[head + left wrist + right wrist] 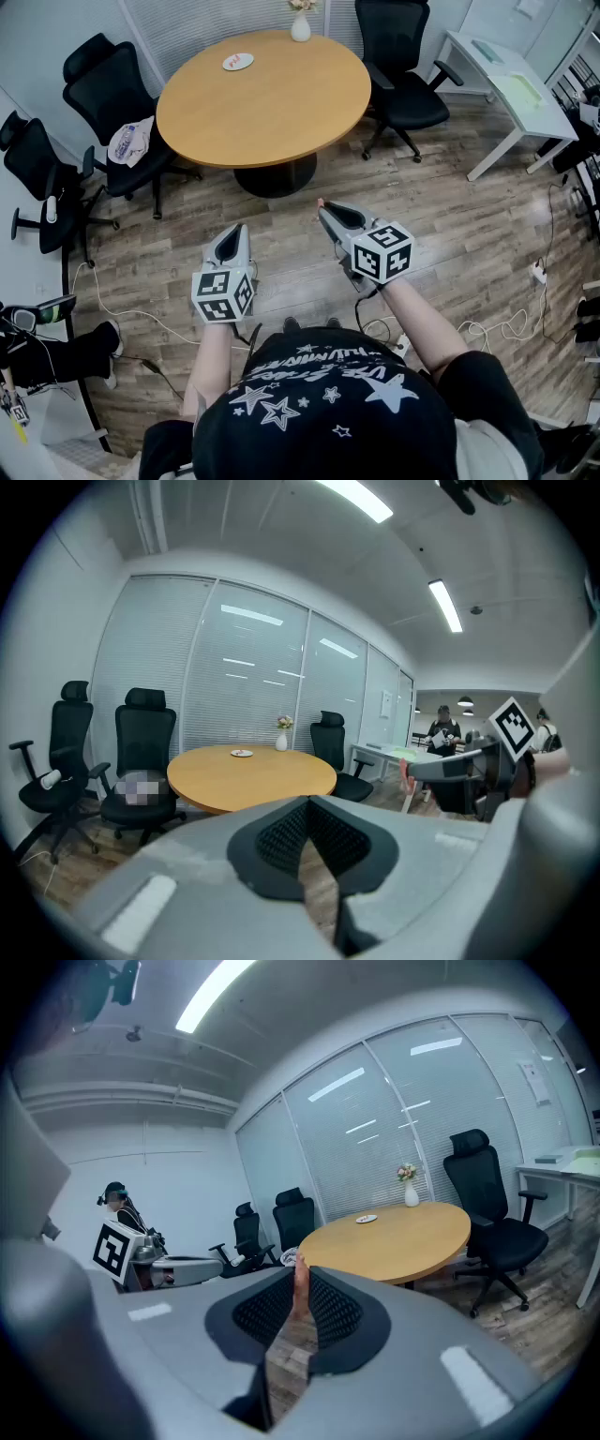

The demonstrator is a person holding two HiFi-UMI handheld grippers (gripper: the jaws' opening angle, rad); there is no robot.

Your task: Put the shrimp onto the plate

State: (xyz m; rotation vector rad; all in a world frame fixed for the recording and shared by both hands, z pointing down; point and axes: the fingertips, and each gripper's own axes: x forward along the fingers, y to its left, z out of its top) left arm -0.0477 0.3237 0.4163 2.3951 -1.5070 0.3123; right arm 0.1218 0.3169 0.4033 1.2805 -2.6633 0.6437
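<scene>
Ribbed black fingers [335, 1312] of the right gripper [301, 1277] are clamped on a slim pink shrimp [300, 1288], upright at their tips. The left gripper [308, 803] has its fingers together with nothing between them. Both hang over a grey-brown plank floor [469, 234], well apart from the round, smooth wooden counter [281, 103], where a small white plate [238, 62] lies near a white vase [300, 26]. Black office chairs [403, 56] ring it, and frosted glass walls [253, 686] stand behind.

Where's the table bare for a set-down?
Table is bare across the middle, near edge and right side. Only the far rim is taken: plate left, vase right of it. Chairs crowd the left side.
</scene>
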